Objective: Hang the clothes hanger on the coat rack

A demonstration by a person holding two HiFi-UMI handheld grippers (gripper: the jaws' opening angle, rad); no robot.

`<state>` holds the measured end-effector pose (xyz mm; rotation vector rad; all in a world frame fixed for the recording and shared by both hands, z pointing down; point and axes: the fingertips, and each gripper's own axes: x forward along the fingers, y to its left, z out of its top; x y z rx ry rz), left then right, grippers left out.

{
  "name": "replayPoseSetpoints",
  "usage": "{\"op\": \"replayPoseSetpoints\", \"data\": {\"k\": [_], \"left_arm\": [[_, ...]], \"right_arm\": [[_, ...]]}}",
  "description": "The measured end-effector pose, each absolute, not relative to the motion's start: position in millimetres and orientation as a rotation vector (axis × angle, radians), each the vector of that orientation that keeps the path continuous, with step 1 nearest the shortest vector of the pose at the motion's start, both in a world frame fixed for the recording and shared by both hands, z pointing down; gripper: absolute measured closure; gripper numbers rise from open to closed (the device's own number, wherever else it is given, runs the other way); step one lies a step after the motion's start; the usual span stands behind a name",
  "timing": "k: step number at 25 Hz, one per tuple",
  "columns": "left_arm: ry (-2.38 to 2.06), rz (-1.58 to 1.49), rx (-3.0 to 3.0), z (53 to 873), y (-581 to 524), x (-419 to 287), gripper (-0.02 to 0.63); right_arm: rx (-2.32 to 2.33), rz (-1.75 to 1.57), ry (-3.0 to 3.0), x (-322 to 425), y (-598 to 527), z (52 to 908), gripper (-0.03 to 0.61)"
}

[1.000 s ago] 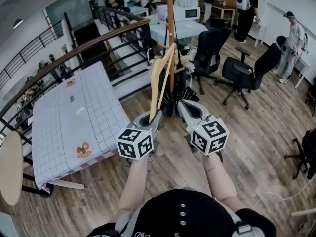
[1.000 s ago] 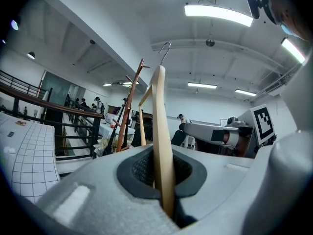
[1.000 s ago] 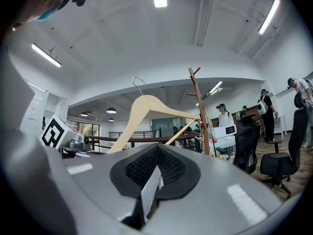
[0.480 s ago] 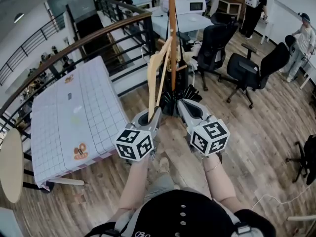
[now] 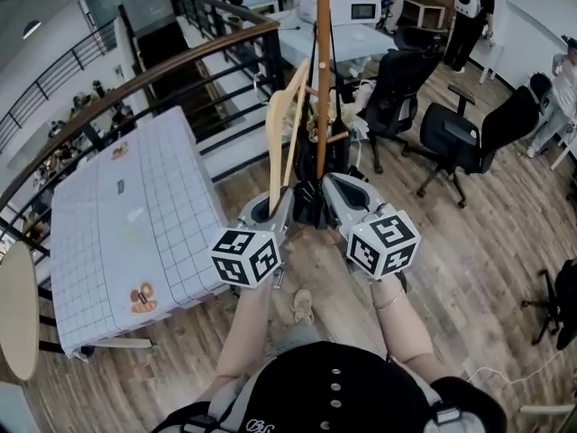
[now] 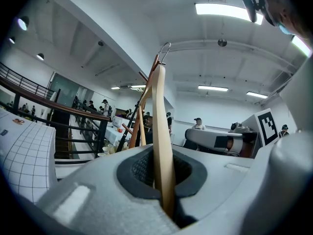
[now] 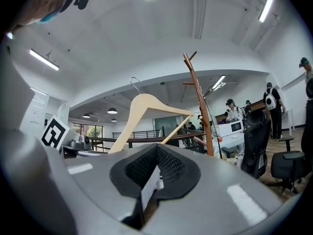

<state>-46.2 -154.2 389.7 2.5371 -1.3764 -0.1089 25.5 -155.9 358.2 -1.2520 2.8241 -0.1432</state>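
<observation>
The left gripper (image 6: 163, 177) is pinching the wooden hanger (image 6: 160, 111) by the end of one arm. Its jaws are squeezed tight on the wood. The hanger sticks up out of them, almost straight, with its metal hook (image 6: 165, 47) at the very top.

The right gripper (image 7: 149, 180) sits right beside the left one, close but not touching. Its jaws are pressed together (a thin white strip shows in the crack between them, and I cannot tell what it is). It is not touching the hanger.

The coat rack (image 5: 322, 79) is a tall brown pole. It stands just in front of both grippers, a little nearer the right one. Seen from the right gripper, the hanger is up and to the left. The pole is a bit right of the middle, and there is a gap between the hook and the pegs at the top of the rack. So the hanger is not hung on the rack yet. Seen from the left gripper, the pegs show right behind the hanger.

Off to the left of the left gripper is a table with a checked cloth (image 5: 135, 215), and past that is a dark railing (image 5: 180, 61). Off to the right, past the right gripper, are black office chairs (image 5: 460, 138). Some people (image 5: 469, 7) stand far behind the rack.
</observation>
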Motion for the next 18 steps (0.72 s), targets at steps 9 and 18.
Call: {"op": "replayPoseSetpoints", "data": {"k": [9,18], "left_arm": [[-1.360,-0.123,2.541,379,-255,-63,0.614],[-1.330,-0.151,2.594,365,-337,-70,0.614]], "right_arm": [[-1.274,-0.075,2.810,7,-251,338,0.580],[-1.287,-0.034,2.790,-12,-334,331,0.580]]}}
